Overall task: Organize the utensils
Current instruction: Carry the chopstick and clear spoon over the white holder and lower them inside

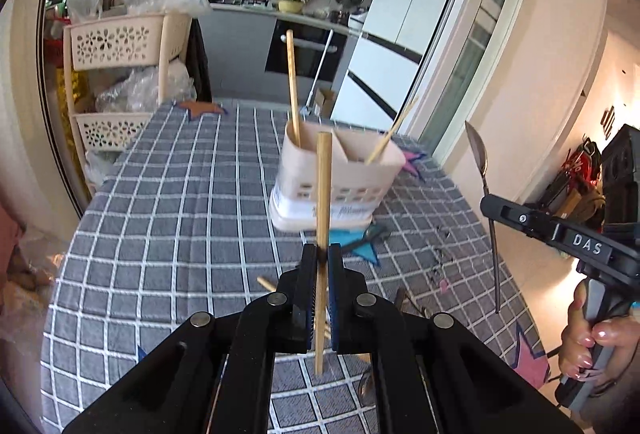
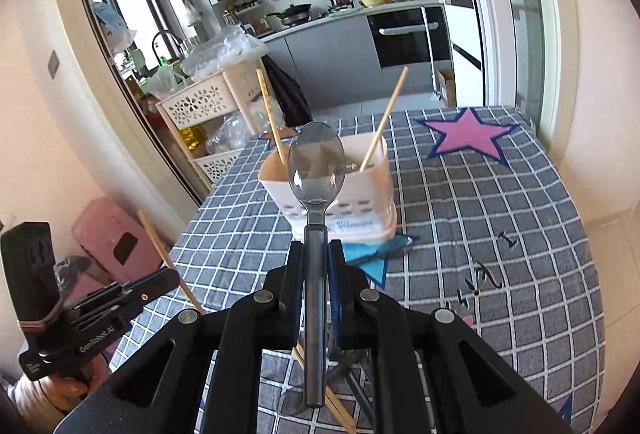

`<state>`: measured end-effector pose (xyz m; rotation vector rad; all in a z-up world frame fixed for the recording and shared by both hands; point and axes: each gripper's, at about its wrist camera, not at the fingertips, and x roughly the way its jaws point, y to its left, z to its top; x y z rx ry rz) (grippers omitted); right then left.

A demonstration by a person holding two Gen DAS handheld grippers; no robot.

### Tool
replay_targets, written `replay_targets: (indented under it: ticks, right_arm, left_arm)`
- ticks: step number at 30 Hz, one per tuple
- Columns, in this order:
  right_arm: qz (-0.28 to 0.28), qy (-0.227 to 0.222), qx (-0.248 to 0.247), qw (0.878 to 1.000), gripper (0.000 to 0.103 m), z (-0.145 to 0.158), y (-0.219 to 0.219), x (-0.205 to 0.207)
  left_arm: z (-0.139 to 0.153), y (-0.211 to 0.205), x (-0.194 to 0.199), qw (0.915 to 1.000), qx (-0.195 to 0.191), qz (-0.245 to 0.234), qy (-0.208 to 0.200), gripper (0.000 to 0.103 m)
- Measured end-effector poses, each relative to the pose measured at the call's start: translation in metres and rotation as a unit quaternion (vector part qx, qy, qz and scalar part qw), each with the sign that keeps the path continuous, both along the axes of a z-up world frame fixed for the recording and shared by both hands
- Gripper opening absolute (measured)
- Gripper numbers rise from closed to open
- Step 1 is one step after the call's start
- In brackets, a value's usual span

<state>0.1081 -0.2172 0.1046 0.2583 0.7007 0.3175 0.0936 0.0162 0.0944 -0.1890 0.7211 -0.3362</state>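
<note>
My left gripper (image 1: 321,254) is shut on a wooden chopstick (image 1: 323,193), held upright above the table. My right gripper (image 2: 316,252) is shut on a metal spoon (image 2: 317,169), bowl up; it also shows in the left wrist view (image 1: 478,153). A cream utensil holder (image 1: 340,169) stands mid-table ahead of both grippers, with two chopsticks (image 1: 293,85) leaning in it; it shows in the right wrist view too (image 2: 360,193). More chopsticks (image 2: 340,410) and utensils lie on the table under the grippers.
The table has a grey checked cloth (image 1: 180,213) with star patches (image 2: 470,133). A cream basket rack (image 1: 120,45) stands at its far left. A pink bin (image 2: 116,238) sits on the floor left of the table. Kitchen counters lie beyond.
</note>
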Motion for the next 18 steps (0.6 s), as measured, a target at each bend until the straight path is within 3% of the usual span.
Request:
replay_targets:
  ticks: [18]
  right_arm:
    - [-0.006, -0.032, 0.002, 0.999, 0.013, 0.030, -0.006, 0.056]
  left_arm:
    - [0.098, 0.006, 0.058, 0.9962, -0.009, -0.001, -0.087, 0.037]
